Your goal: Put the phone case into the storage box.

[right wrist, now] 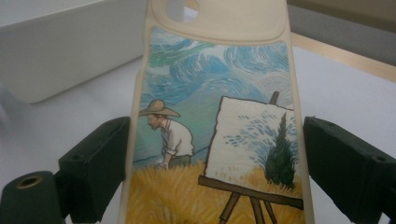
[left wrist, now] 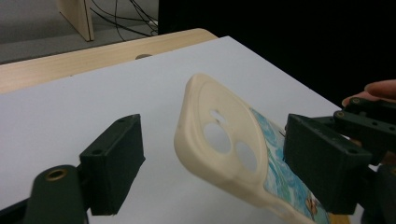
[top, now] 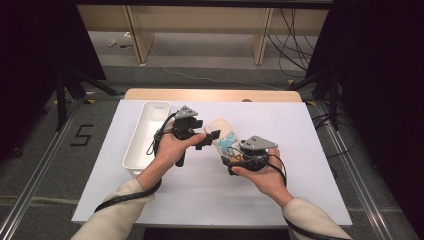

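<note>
A cream, soft-rimmed phone case with a painted scene of a man at an easel (right wrist: pixel 212 135) is clamped by its long edges between the right gripper (top: pixel 239 156) pads, lifted off the white table cover (top: pixel 300 130). Its camera-cutout end (left wrist: pixel 219 135) pokes between the left gripper (top: pixel 206 138) jaws — these stand apart, one pad clear of it, the other near its rim. A white rectangular plastic bin (top: pixel 145 135) sits just left of the left hand.

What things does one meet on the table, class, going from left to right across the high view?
White tray → left gripper → phone case with a painted picture → right gripper, whose jaws sit at the case's two sides.
</note>
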Demonstrator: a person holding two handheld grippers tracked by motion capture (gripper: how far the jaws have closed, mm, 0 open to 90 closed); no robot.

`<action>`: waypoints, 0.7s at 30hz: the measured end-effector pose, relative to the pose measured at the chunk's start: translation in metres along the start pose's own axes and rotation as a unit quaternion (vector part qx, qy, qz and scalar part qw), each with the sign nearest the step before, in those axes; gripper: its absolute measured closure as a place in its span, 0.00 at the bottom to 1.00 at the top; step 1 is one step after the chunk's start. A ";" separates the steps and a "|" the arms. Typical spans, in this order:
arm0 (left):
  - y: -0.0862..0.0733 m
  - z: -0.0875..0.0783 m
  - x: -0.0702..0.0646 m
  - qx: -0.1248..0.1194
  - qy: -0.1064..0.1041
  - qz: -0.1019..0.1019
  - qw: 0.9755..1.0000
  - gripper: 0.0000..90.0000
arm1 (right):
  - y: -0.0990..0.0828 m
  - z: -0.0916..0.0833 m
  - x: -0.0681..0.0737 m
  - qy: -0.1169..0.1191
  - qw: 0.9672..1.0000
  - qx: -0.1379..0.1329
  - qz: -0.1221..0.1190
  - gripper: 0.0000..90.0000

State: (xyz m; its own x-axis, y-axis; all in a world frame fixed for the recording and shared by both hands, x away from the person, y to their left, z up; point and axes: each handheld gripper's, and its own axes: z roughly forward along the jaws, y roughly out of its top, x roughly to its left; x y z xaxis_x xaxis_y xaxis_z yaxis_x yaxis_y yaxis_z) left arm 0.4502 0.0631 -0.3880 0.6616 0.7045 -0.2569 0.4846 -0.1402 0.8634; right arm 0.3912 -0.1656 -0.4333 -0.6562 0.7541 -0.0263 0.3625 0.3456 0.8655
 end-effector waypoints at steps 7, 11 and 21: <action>0.006 0.008 0.004 0.012 -0.008 -0.013 1.000 0.28 | 0.001 0.000 0.006 0.004 1.000 -0.006 -0.014 0.13; 0.007 0.008 0.005 0.011 -0.007 -0.012 1.000 0.29 | 0.002 -0.001 0.006 0.004 1.000 -0.009 -0.015 0.13; 0.012 0.008 0.005 0.003 -0.006 -0.011 1.000 0.33 | 0.002 -0.001 0.009 0.007 1.000 -0.012 -0.022 0.13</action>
State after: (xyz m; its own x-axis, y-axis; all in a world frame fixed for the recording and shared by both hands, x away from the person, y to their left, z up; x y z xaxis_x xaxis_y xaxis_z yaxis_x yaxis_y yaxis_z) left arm 0.4643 0.0592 -0.3822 0.6582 0.6986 -0.2805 0.5018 -0.1295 0.8552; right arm 0.3851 -0.1591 -0.4313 -0.6797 0.7312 -0.0575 0.3173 0.3638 0.8758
